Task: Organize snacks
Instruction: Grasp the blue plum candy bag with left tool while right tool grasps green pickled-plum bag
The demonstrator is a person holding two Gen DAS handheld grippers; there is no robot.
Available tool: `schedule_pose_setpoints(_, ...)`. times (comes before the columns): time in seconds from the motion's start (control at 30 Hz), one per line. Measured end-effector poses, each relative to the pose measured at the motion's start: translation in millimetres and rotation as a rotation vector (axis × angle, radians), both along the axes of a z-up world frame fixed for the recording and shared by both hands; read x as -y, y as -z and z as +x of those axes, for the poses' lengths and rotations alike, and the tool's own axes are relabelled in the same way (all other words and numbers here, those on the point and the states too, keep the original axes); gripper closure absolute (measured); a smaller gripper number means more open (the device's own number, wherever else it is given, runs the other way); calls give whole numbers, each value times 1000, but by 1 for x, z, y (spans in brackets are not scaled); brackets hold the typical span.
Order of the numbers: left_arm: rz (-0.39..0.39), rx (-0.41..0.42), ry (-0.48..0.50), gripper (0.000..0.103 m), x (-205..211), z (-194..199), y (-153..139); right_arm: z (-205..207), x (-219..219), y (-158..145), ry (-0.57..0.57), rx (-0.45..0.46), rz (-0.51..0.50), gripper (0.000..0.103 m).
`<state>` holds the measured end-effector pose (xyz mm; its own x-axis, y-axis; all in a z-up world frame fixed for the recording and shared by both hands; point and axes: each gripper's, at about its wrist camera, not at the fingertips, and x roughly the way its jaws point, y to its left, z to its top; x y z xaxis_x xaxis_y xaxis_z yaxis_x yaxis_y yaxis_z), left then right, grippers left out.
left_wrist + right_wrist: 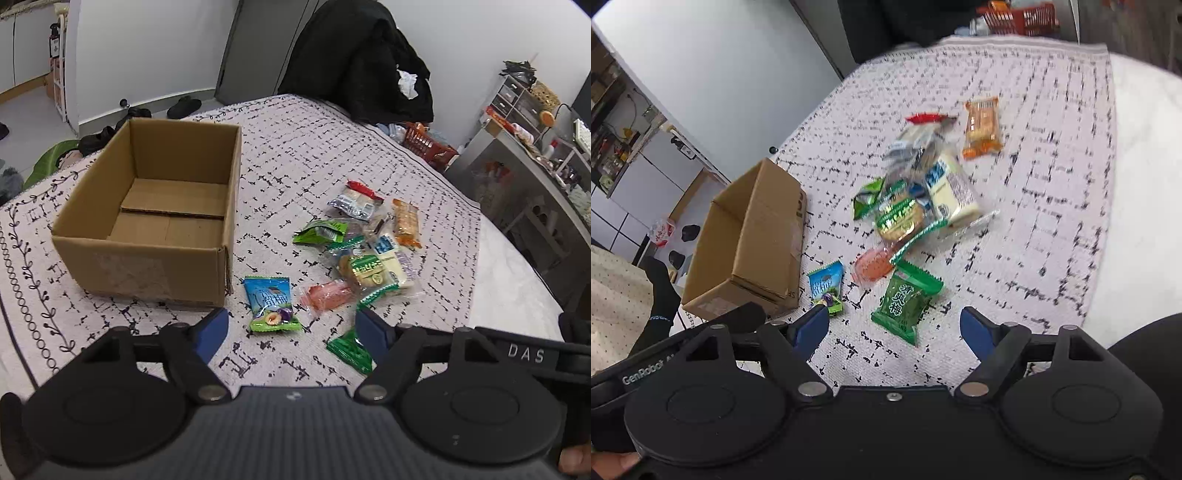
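Observation:
An open, empty cardboard box (140, 266) (753, 236) stands on the patterned cloth at the left. To its right is a loose pile of wrapped snacks (369, 254) (923, 192). Nearer to me lie a blue packet (271, 304) (827, 284), a pink one (327, 295) (873, 264) and a dark green one (351, 349) (903, 302). My left gripper (291, 325) is open, low over the cloth, its fingers on either side of the blue packet without touching it. My right gripper (894, 319) is open too, with the green packet lying between its fingers, untouched.
An orange packet (406, 221) (982, 127) lies at the pile's far side. A chair draped with a black coat (369, 55) stands behind the table, a red basket (428, 144) beside it. The cloth ends at bare white tabletop (517, 280) on the right. A cluttered shelf (535, 155) stands beyond.

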<state>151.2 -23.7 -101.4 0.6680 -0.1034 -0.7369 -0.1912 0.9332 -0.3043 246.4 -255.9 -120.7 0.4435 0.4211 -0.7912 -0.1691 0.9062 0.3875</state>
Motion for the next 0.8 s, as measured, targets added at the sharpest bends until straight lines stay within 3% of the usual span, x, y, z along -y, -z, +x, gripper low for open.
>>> schedule_pose_setpoints(0.43, 1, -78, -27, 39, 6, 44, 47, 31, -9, 45, 58, -127, 27, 45)
schedule_pose_setpoints(0.8, 24, -142, -39, 45, 9, 69, 79, 46, -13, 67, 57, -175, 62, 54)
